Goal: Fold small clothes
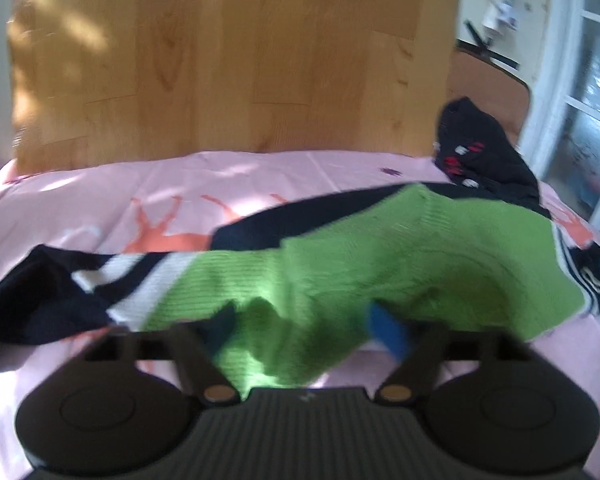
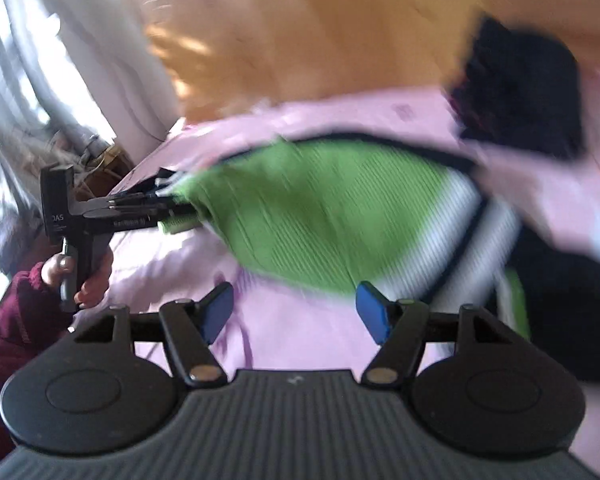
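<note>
Daylight fills both views, bright and patchy. In the left wrist view, dappled sun spots fall on the honey-coloured wooden panel point(image 1: 228, 60) toward ten o'clock and on the pink printed bedsheet point(image 1: 80, 196), and a sunlit patch glows on the ribbed lime-green knitted garment point(image 1: 340, 272) near six o'clock. The white-framed window point(image 1: 580, 92) at three o'clock looks pale and washed out. Everything is soft with mild motion blur. The right wrist view is far more smeared, with streaks running diagonally; glare blows out the nine to eleven o'clock area. Fisheye bending curves the edges, and dark vignetting fills the corners.
</note>
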Motion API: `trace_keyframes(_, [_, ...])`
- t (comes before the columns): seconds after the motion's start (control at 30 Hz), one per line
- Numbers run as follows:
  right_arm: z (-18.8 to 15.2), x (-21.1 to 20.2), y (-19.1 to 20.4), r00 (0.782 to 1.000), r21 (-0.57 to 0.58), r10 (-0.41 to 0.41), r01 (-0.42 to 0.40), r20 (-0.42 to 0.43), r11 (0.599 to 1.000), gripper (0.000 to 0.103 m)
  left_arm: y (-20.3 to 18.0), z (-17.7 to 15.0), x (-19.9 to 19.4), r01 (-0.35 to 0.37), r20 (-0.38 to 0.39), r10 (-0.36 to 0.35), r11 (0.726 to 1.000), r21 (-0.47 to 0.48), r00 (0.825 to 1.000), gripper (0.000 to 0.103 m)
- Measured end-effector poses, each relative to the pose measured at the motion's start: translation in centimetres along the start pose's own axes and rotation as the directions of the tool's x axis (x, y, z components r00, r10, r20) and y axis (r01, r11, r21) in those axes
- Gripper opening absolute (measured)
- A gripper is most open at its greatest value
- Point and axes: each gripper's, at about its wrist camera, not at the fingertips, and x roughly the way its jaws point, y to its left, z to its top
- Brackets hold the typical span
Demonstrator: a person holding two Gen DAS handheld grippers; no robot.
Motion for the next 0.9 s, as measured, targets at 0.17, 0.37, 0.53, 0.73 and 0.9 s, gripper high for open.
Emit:
trace_keyframes(0.17, [5.1,5.8,1.9,0.984,-0.221,-0.140,0.162,0.110,0.962,0.070,1.5,0.2,-0.5,0.052,-0.001,-0.052,0.996,-0.071,0.999,0.095])
trace_keyframes(0.37, [7.5,13.3,1.0,0.974,-0.358,-0.225,0.219,0.023,0.908,0.068,-0.4,-0.8,0.8,0.078,-0.036,-0.078,0.997,-0.011,0.996,0.066])
trace_keyframes(0.53, [4.8,11.0,2.0,0.959,-0.466,-0.282,0.260,0.022,0.846,0.015,-2.0,-1.6,0.1,-0.027,0.008,0.026,0.993,0.117,1.000,0.024])
trace_keyframes(0.73, [3.7,4.7,5.0,0.902,-0.505,-0.321,0.428,0.288,0.750,0.013,-1.8,1.1,-4.5,-0.108,0.202,0.088,0.990,0.092,0.975,0.017])
trace_keyframes(0.9, [4.9,-1.4,8.3,0.774,-0.442,-0.278,0.572,0.569,0.691,0.013,-3.2,4.8,-10.7,-0.175,0.442,0.141,0.984,0.036,0.886,0.013])
